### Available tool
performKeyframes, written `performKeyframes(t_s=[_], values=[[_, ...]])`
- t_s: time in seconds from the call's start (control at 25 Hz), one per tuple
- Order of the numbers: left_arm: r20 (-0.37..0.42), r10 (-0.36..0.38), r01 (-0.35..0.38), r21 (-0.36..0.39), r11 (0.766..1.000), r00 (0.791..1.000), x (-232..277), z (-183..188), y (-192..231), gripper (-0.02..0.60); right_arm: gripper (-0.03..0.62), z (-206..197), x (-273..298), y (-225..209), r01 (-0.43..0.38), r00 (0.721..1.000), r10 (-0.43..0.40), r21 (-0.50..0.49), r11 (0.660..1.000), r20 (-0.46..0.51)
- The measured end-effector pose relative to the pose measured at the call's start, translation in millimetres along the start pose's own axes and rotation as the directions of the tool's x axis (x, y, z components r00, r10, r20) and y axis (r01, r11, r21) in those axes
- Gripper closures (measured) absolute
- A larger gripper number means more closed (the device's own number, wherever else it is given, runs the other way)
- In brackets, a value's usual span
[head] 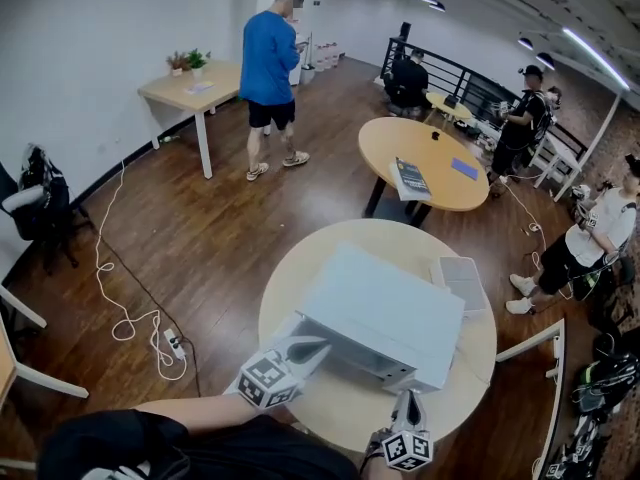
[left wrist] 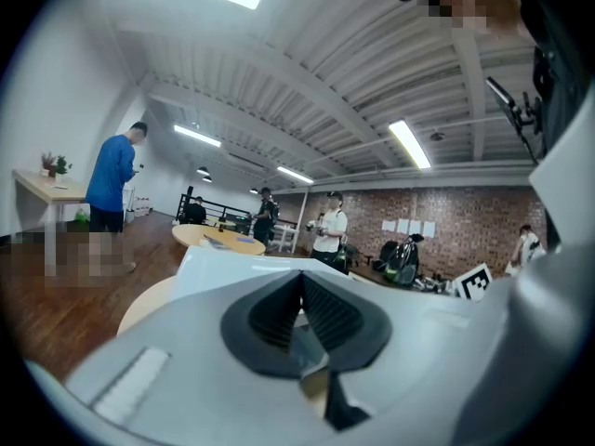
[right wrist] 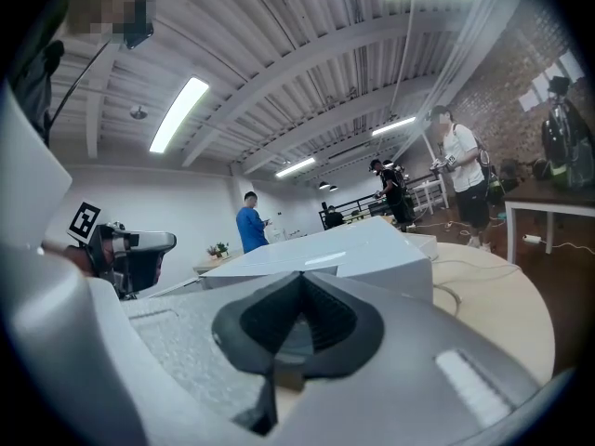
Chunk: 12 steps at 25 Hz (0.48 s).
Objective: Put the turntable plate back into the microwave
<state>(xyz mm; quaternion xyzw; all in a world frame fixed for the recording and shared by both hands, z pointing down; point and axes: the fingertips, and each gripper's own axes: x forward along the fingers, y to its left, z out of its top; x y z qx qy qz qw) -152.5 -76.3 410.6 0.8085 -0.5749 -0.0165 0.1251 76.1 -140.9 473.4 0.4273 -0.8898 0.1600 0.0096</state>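
A white microwave (head: 385,313) stands on a round wooden table (head: 300,278), its front towards me. I cannot see the turntable plate in any view. My left gripper (head: 322,345) is at the microwave's front left corner, its jaws closed together with nothing seen between them. My right gripper (head: 408,396) hovers just off the front right corner, also shut and empty. The left gripper view looks over the shut left gripper (left wrist: 302,282) at the microwave's top (left wrist: 232,263). From the right gripper (right wrist: 299,282) the microwave (right wrist: 363,249) lies just ahead.
A flat white box (head: 460,280) lies on the table right of the microwave, with a cable (right wrist: 465,291) near it. Beyond stands a second round table (head: 440,163). A person in blue (head: 270,68) and others stand further off. A white cord (head: 120,298) trails across the floor at the left.
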Motion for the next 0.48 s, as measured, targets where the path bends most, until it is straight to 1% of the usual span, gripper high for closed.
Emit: performKeyframes(t_s=[0.2,0.48], values=[[-0.012,-0.022,0.022,-0.003,1.0,1.0,-2,0,3,0.583,0.592,-6,-13,3,0.04,0.999,-0.041,0.013,0.999,0.011],[-0.012,-0.05,0.05,-0.01,0.999,0.999,-4,-1,2,0.584,0.594,-13,-18,3,0.066,0.998,-0.067,0.024,0.998,0.003]])
